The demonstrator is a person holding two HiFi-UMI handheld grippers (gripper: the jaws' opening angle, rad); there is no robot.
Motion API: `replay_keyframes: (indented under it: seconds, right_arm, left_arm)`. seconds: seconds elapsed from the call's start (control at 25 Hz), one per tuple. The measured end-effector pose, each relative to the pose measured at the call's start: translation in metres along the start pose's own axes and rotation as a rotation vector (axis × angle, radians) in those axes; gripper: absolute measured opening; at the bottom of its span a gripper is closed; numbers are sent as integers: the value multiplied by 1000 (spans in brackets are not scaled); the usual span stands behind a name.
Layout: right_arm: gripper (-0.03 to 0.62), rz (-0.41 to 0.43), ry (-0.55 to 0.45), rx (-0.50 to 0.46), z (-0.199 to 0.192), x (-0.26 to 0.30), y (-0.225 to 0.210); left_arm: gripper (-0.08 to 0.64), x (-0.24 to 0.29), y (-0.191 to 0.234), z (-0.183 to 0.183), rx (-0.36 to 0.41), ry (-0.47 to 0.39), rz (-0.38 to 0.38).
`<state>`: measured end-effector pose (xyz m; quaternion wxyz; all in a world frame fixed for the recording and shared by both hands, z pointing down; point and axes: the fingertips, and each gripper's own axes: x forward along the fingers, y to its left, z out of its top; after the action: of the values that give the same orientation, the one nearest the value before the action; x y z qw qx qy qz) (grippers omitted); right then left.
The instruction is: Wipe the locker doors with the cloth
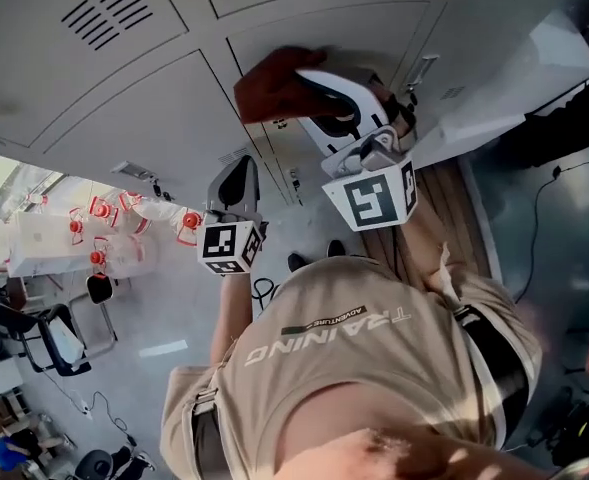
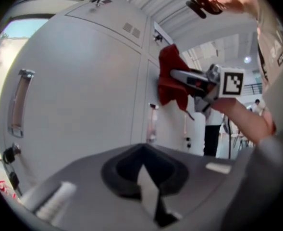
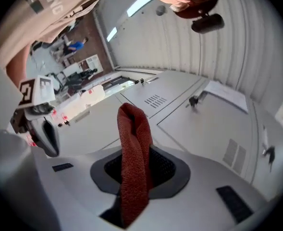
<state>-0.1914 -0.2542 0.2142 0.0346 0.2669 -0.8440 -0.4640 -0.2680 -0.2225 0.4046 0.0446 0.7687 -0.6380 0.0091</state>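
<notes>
Two grippers: both are showing up in front of the locker doors, one working and one idling.
Right gripper: the right gripper is reaching up to the locker doors, marker cube riding behind it, and its jaws are clamping tight on the cloth.
Right gripper view: the cloth is standing up out of the right gripper as a red, knitted-looking fold, nipped at its lower end and rising toward the locker doors.
Cloth: it is sitting bunched against the locker doors, right over a seam between two panels, below the vented panel in the head view.
Side look: from the left gripper view the cloth is pressing on the locker doors with the right gripper pushing in from the side away from the lockers.
Left gripper: the left gripper is hovering short of the locker doors, lower than the cloth and apart from it.
Left jaws: the left gripper is showing its jaws brought together with nothing between them, pointing at a plain door.
Cross-check: the left gripper is hanging off to the side in the right gripper view, clear of the locker doors.
Door handle: a long handle is sitting upright on the locker door nearest the left gripper.
Person: a beige shirt is filling the head view beneath the lockers.
</notes>
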Motion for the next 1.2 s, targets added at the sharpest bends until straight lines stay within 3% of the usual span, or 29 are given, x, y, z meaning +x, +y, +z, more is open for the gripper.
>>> replay_keyframes:
  seconds: [0.16,0.56,0.72,1.2]
  right_arm:
    - [66,-144,22,-229,28,17,-34]
    - [64,-259,172,-512,31,48,-45]
    - [66,-219,192,-504,19,46,-29]
    - [66,47,304,-387,-58,21,69]
  left_arm:
    - [6,0,0,-2,-11,-9,-32]
    - [6,-24,9,-8,-38,-2,-13]
    - [6,-28,11,-8,-50,-16,-4]
    - [6,-26,9,-20,-71,4,-22]
